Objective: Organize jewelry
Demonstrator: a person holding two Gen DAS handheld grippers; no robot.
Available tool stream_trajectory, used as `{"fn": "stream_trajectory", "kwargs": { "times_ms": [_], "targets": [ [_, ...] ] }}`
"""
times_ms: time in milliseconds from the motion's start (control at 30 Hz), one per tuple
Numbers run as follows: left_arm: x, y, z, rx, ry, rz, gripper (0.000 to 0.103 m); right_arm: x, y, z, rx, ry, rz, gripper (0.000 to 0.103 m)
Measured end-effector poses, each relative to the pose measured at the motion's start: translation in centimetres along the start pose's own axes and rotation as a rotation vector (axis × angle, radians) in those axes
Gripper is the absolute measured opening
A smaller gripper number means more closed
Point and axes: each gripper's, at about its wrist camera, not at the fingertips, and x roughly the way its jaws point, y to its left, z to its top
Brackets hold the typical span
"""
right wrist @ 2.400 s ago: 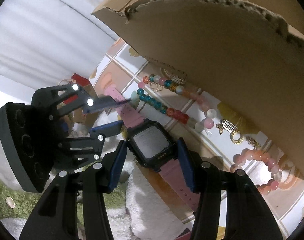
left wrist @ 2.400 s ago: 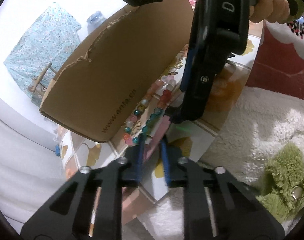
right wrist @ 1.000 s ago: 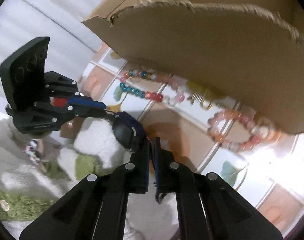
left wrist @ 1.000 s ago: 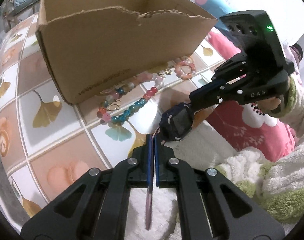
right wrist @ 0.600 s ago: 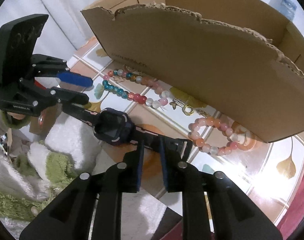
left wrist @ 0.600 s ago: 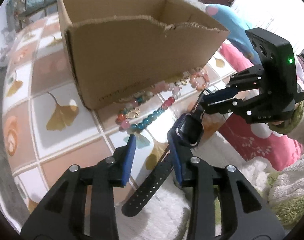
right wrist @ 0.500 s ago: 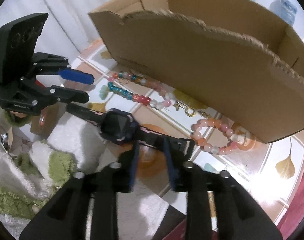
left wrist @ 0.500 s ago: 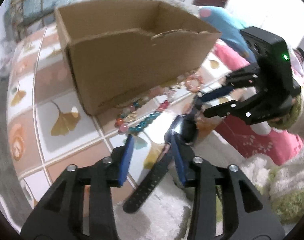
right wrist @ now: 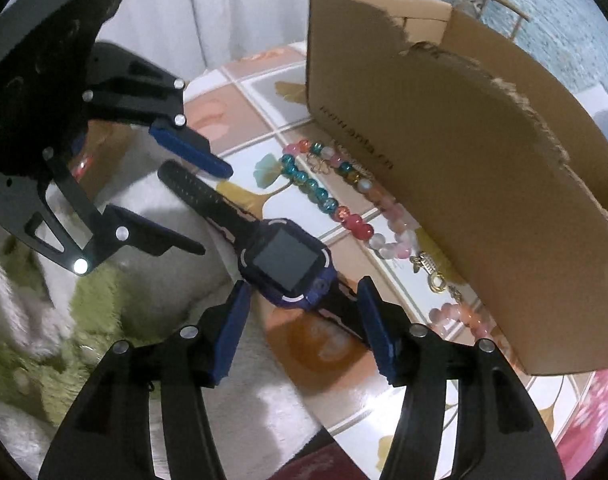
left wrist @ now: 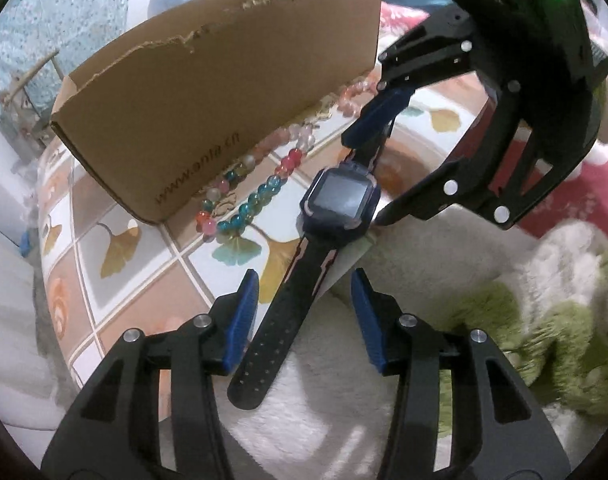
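Both fingers [left wrist: 242,312] (just opening) straddle the watch [left wrist: 340,200], untouched.

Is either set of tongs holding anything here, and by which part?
Nothing held. Both tongs have just opened; the watch lies flat, its strap ends between their open pads, untouched.

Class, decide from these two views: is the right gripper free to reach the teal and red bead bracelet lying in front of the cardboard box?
Probably yes: the right gripper is open, and only the watch lies before the bead bracelet.
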Motion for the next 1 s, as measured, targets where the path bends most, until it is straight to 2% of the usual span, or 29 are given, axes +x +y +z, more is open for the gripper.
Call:
{"fn": "stream_trajectory", "kwargs": {
  "times_ms": [67,233,433,733,933,1000],
  "targets": [
    [0.4,-0.1,-0.2,0.022,0.006,0.022,0.046,0.1,0.0,-0.1,-0.001,-0.001,0.006,0.059],
    [0.2,-0.3,-0.4,0.06,0.001,0.037,0.046,0.4,0.5,-0.1,0.006,0.031,0.004,0.059],
    [-0.2,-0.4,-0.9,0.101,0.001,0.056,0.045,0.4,1.0,-0.2,0.041,0.044,0.05,0.059],
    [-0.8,-2.1,-1.9,0.175,-0.015,0.122,0.022,-0.1,0.7,0.0,0.021,0.027,0.024,0.059],
    [-1.3,-3.1,-2.6,0.202,-0.017,0.111,0.018,-0.1,1.2,0.2,-0.043,0.031,0.001,0.059],
    [-1.6,-3.4,-3.0,0.207,-0.017,0.106,0.018,-0.1,1.4,0.4,-0.069,0.024,-0.006,0.064]
  ]
}}
